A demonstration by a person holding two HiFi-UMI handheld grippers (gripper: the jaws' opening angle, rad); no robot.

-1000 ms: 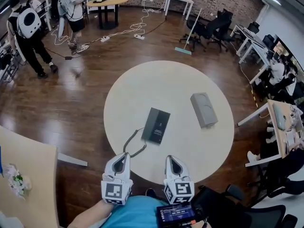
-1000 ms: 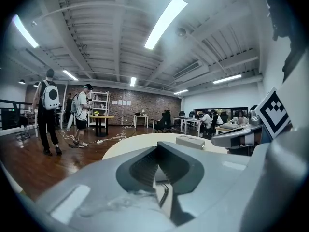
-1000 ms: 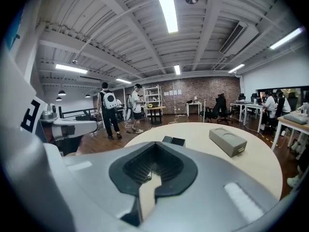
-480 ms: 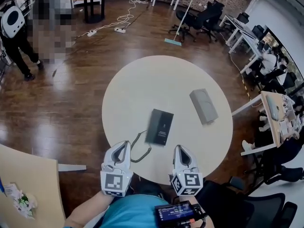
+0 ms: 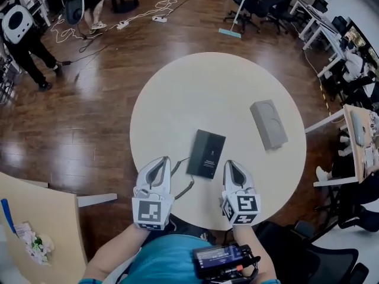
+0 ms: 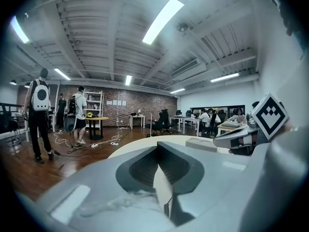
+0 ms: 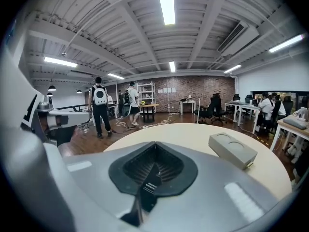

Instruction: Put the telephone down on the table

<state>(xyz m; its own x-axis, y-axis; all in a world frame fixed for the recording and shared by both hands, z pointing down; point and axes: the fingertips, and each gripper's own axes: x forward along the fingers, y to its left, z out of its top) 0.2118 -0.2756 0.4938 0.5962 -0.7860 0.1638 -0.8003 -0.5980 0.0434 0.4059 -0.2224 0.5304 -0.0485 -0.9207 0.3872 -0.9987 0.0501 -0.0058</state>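
Both grippers have advanced over the table's 6 o'clock edge; left gripper and right gripper each have jaws pressed together, empty; telephone lies flat toward 6 o'clock, between their tips, untouched; grey box sits at 3 o'clock.

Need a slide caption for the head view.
Both shut, left gripper and right gripper at the table edge; black corded telephone lies flat between them, grey box farther right.

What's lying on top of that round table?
A black phone with its cord and a grey block, lying apart. The left claw and right claw hide some of the table at its near edge.
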